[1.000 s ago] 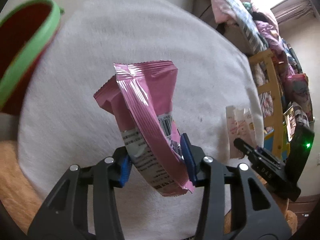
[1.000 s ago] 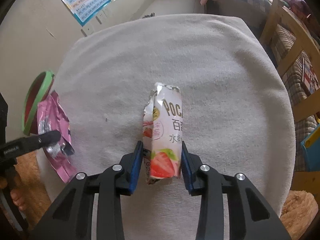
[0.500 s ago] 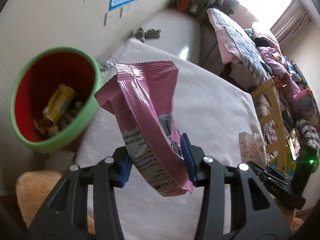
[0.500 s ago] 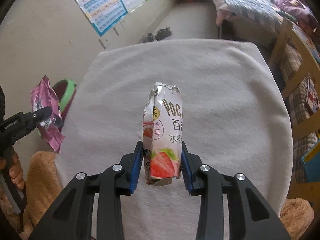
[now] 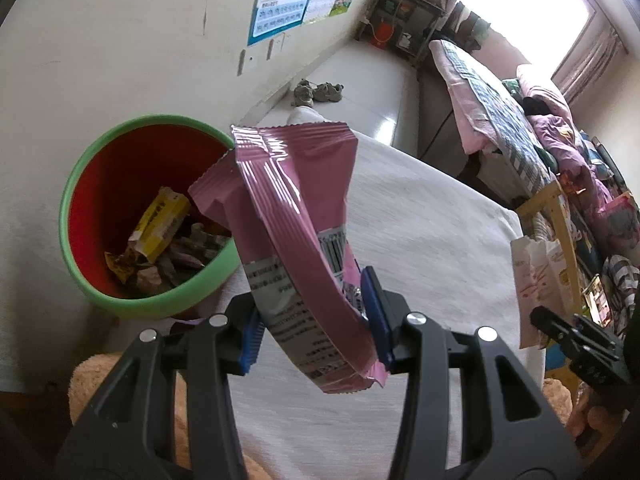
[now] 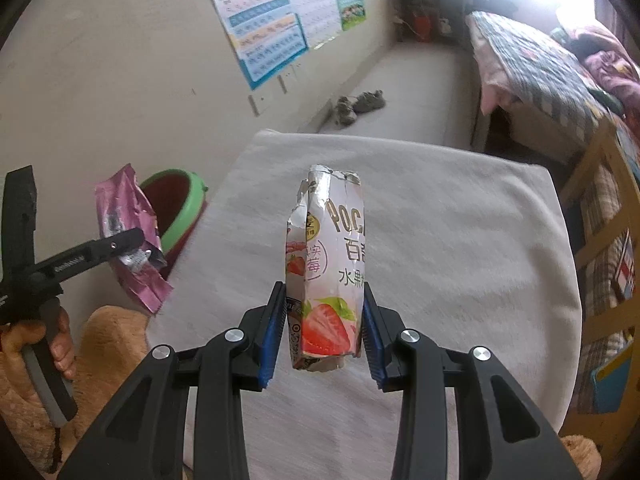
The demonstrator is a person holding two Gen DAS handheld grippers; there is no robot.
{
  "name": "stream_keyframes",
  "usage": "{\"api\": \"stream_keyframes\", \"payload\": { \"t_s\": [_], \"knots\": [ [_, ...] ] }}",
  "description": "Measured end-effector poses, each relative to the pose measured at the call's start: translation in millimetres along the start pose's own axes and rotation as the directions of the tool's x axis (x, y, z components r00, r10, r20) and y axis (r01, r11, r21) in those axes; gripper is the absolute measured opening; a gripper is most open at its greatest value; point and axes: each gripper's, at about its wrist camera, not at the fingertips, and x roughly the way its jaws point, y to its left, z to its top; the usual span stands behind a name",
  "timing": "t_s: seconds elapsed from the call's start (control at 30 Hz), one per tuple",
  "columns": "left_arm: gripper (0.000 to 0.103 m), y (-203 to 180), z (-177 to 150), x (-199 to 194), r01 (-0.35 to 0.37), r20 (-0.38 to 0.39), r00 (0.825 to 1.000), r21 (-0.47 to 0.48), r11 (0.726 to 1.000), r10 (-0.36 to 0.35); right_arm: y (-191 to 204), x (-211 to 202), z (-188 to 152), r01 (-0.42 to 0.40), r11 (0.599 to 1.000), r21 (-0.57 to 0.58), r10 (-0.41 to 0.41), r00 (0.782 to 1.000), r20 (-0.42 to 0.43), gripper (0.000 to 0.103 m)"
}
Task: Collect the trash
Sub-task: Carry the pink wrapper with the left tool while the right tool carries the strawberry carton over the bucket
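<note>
Lettering on the strawberry carton (image 6: pixel 326 280) we grip in our right tongs (image 6: pixel 325 332) reads "POC", then Chinese characters cut off at the fold. Our left tongs (image 5: pixel 316 322) clench a pink wrapper (image 5: pixel 296 232) whose barcode and small print we cannot read. Both hang above the towel-covered desk (image 6: pixel 440 240). A second ago the green-rimmed red bin (image 5: pixel 120 216) sat at the frame's edge; now its trash shows, beside the wrapper. Beyond, wall posters (image 6: pixel 264 36) stay illegible.
</note>
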Motion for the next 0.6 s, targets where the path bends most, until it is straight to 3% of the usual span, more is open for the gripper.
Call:
{"api": "stream_keyframes", "payload": {
  "t_s": [0.6],
  "knots": [
    [0.043,73.9,5.4,-20.0,-0.06,0.062,0.996,-0.126,0.99,0.068,74.0,22.3,21.2,-0.036,0.982,-0.184,0.031,0.999,-0.03,0.035]
  ]
}}
